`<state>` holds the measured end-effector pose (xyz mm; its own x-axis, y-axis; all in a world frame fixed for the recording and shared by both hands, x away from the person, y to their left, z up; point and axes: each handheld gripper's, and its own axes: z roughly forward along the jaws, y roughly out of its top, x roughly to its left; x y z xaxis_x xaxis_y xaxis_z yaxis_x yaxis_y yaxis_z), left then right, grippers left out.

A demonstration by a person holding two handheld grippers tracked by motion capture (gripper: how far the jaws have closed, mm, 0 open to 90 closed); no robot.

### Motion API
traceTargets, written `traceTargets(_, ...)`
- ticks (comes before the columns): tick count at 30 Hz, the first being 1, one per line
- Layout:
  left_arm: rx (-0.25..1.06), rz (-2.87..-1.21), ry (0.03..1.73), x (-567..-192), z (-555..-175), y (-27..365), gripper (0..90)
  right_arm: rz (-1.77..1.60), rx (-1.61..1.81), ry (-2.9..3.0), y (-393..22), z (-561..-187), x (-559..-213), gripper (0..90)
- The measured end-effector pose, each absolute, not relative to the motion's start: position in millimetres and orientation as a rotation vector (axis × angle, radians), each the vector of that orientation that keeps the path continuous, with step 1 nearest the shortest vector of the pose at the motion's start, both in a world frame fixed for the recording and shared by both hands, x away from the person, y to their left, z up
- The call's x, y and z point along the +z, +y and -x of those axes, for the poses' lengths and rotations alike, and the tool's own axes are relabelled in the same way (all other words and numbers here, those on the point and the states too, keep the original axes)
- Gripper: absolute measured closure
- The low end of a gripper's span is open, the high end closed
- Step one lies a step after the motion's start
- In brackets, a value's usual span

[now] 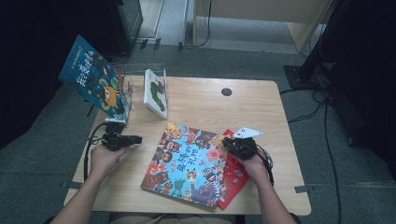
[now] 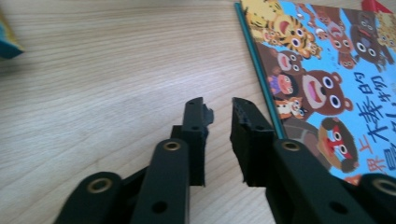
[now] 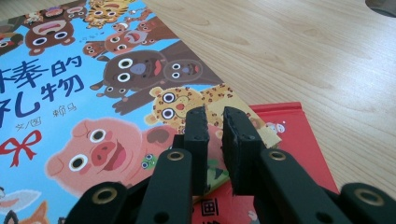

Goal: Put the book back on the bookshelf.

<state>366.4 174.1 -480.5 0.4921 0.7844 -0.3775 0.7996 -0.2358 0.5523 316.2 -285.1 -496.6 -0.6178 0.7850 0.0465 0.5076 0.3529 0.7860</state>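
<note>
A large blue picture book (image 1: pixel 187 161) with cartoon animals lies flat on the wooden table (image 1: pixel 210 105), partly covering a red book (image 1: pixel 236 179). My left gripper (image 1: pixel 135 139) rests on the table left of the blue book. In the left gripper view its jaws (image 2: pixel 217 105) stand a narrow gap apart with nothing between them, close to the book's spine edge (image 2: pixel 261 79). My right gripper (image 1: pixel 225 140) is at the blue book's right corner. In the right gripper view its jaws (image 3: pixel 215 113) stand a slim gap apart, empty, above that corner (image 3: pixel 261 133) and the red book (image 3: pixel 299 135).
At the table's back left, a blue book (image 1: pixel 93 77) leans in a clear stand. A white book (image 1: pixel 155 93) stands upright beside it. A round cable hole (image 1: pixel 226 92) sits in the far middle of the table. Cables and dark equipment surround the table on the floor.
</note>
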Motion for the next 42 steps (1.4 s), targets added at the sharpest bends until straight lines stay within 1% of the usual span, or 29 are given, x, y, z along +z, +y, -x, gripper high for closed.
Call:
traceTargets(4, -0.032, -2.042, 1.269, -479.4, -365.9, 169.0, 82.0, -1.154, 1.135, 2.29, -286.4, -314.5, -496.6, 83.9)
traceTargets(6, -0.047, -2.032, 1.266, -478.6, -366.5, 166.4, 82.4, -1.159, 1.136, 2.295, -287.2, -313.1, -496.5, 85.5)
traceTargets(9, -0.034, -2.057, 1.258, -480.0, -367.4, 161.1, 82.7, -1.173, 1.133, 2.3, -288.7, -311.2, -496.3, 88.1)
traceTargets(13, -0.058, -2.068, 1.253, -483.1, -369.5, 155.8, 85.8, -1.179, 1.125, 2.311, -290.9, -308.8, -496.3, 89.9)
traceTargets(15, -0.072, -2.058, 1.253, -484.3, -370.2, 153.3, 85.8, -1.187, 1.127, 2.314, -291.6, -307.0, -496.7, 90.0)
traceTargets(22, -0.081, -2.1, 1.243, -488.2, -373.2, 142.2, 83.4, -1.194, 1.128, 2.314, -293.7, -301.6, -496.8, 90.0)
traceTargets(33, -0.129, -2.159, 1.236, -497.5, -376.5, 129.0, 82.6, -1.19, 1.098, 2.35, -295.7, -294.5, -497.8, 90.0)
traceTargets(42, -0.163, -2.151, 1.214, -499.8, -376.3, 123.9, 82.8, -1.194, 1.097, 2.359, -296.4, -293.6, -498.7, 90.0)
